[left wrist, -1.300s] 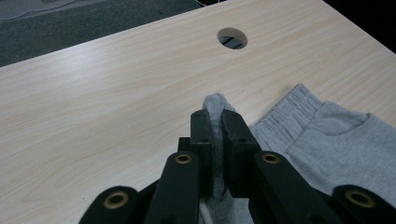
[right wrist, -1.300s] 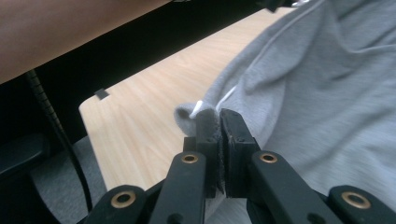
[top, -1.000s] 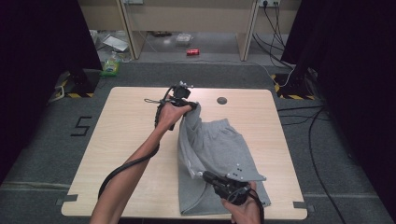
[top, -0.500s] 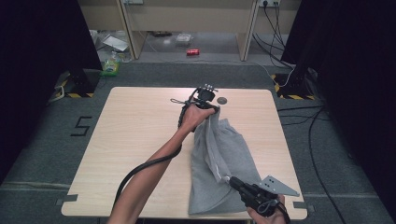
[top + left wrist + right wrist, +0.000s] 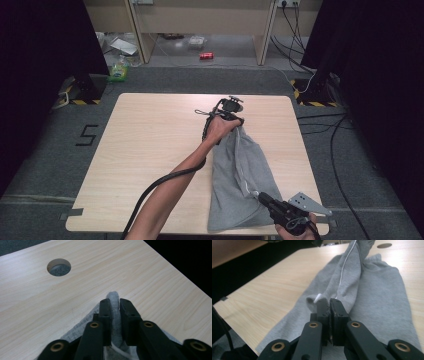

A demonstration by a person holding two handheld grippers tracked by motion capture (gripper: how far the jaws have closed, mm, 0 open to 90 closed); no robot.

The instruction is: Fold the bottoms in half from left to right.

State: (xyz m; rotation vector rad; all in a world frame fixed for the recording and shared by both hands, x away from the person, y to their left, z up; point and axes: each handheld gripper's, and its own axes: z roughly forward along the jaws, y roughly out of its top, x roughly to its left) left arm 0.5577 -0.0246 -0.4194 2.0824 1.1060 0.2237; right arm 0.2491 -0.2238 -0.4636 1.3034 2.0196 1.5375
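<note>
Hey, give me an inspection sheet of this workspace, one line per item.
Surface: light wood table with a round hole.
Job's things: grey garment with a white drawstring, stretched lengthwise on the table's right half.
Clutter: nothing seen on the table.
Tools: left tool at the garment's far end, fabric between its jaws, which have just been opening; right tool shut on the near end.
Cables: black cable trails along the left forearm; more on the floor at right.
Surroundings: red can and green bottle on the grey floor.

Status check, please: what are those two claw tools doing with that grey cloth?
Left gripper and right gripper both pinch the grey garment, stretched between them over the table. Nothing in the way.
</note>
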